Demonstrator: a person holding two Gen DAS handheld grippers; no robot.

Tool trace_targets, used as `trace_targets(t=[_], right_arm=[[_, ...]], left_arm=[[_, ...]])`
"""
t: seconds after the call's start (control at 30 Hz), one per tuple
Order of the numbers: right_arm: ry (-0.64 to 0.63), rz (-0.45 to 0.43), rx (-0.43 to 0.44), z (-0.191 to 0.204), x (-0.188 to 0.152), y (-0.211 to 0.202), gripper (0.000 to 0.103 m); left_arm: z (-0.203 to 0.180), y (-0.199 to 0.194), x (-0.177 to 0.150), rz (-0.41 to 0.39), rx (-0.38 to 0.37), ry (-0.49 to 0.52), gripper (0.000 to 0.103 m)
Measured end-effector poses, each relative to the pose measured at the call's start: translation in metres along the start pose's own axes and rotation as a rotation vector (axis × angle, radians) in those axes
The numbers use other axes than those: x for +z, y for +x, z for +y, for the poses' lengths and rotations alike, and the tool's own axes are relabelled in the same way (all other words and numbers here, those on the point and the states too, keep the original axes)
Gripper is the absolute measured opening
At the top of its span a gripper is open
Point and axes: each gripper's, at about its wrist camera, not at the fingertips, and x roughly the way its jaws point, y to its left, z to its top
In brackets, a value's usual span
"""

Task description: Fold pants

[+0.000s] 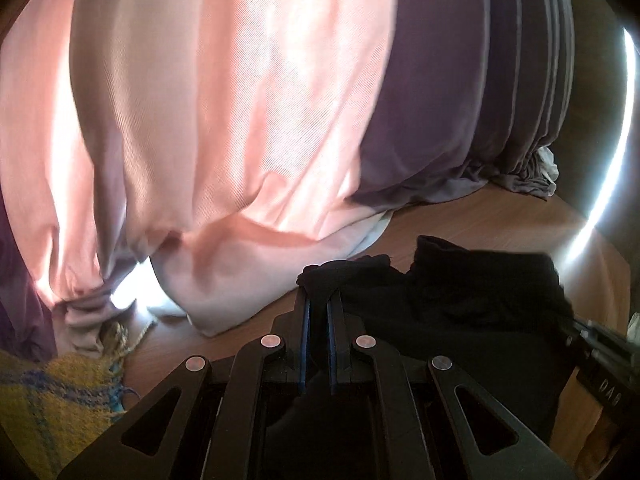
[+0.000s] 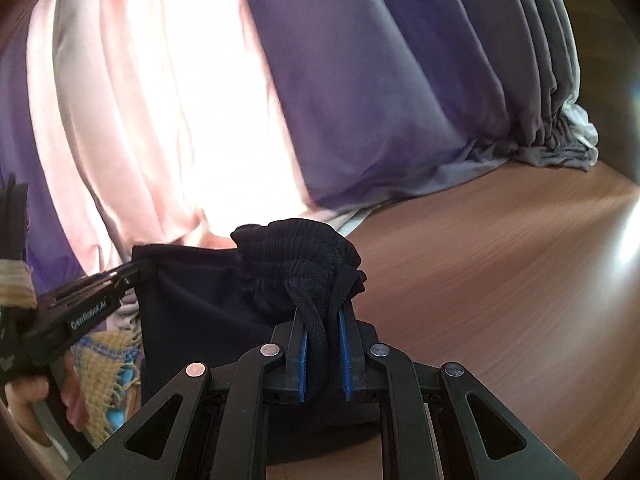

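On a wooden floor point(image 2: 500, 280) before pink and purple curtains point(image 1: 240, 100), the left claw point(image 1: 318, 300) and right claw point(image 2: 323, 320) each clamp bunched black pants point(image 2: 224, 292) held between them.

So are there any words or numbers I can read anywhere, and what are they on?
"GenRobot.AI" – white letters on the side of the left hand-held gripper, seen from the right wrist.
"DAS" or similar – faint raised letters on the right hand-held gripper, seen from the left wrist; too blurred to be sure.
Nothing readable on the pants.
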Motion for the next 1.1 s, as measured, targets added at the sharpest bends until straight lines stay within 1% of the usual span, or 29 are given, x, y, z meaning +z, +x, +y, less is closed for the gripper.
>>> trace_targets(t=[0.07,0.23,0.33,0.47,0.6,0.63,0.67,0.73,0.77,0.8,0.83,0.87,0.9,0.97,1.0,1.03,1.1], right_arm=[[0.02,0.03,-0.008,0.006,-0.01,0.009,0.014],[0.06,0.126,-0.008,0.012,-0.036,0.023,0.014],[0.071,0.167,0.0,0.014,-0.048,0.027,0.014],[0.06,0.192,-0.005,0.015,-0.057,0.027,0.015],[0.105,0.238,0.006,0.009,-0.065,0.028,0.016],[0.111,0.25,0.003,0.005,-0.065,0.03,0.02],[0.114,0.258,-0.002,0.003,-0.065,0.03,0.023],[0.129,0.264,-0.027,-0.003,-0.062,0.028,0.041],[0.129,0.263,-0.05,-0.006,-0.06,0.026,0.046],[0.124,0.26,-0.07,-0.009,-0.059,0.022,0.053],[0.11,0.256,-0.089,-0.011,-0.056,0.017,0.055],[0.093,0.251,-0.1,-0.012,-0.054,0.013,0.055],[0.075,0.243,-0.106,-0.013,-0.052,0.007,0.055],[0.025,0.202,-0.102,-0.011,-0.045,-0.008,0.055],[0.001,0.175,-0.111,-0.01,-0.041,-0.016,0.055],[-0.011,0.156,-0.111,-0.009,-0.037,-0.021,0.058],[-0.035,0.125,-0.08,-0.01,-0.028,-0.029,0.061]], left_arm=[[0.008,0.009,-0.005,0.027,-0.006,-0.006,0.009],[0.017,0.024,-0.023,0.102,-0.003,0.03,0.009],[0.022,0.029,-0.033,0.142,-0.001,0.044,0.009],[0.024,0.035,-0.04,0.169,0.01,0.071,0.009],[0.021,0.041,-0.044,0.185,0.02,0.081,0.01],[0.02,0.043,-0.045,0.19,0.024,0.087,0.011],[0.019,0.044,-0.046,0.194,0.031,0.093,0.015],[0.016,0.043,-0.049,0.196,0.038,0.103,0.018],[0.015,0.042,-0.05,0.192,0.043,0.106,0.025],[0.014,0.038,-0.051,0.184,0.056,0.11,0.03],[0.013,0.031,-0.052,0.163,0.076,0.116,0.039],[0.011,0.024,-0.053,0.142,0.09,0.122,0.044],[0.008,0.013,-0.054,0.114,0.109,0.131,0.046],[0.008,-0.003,-0.055,0.086,0.144,0.119,0.053],[0.008,-0.015,-0.058,0.073,0.149,0.088,0.053],[0.007,-0.022,-0.061,0.068,0.134,0.061,0.053],[0.003,-0.036,-0.07,0.069,0.096,0.014,0.053]])
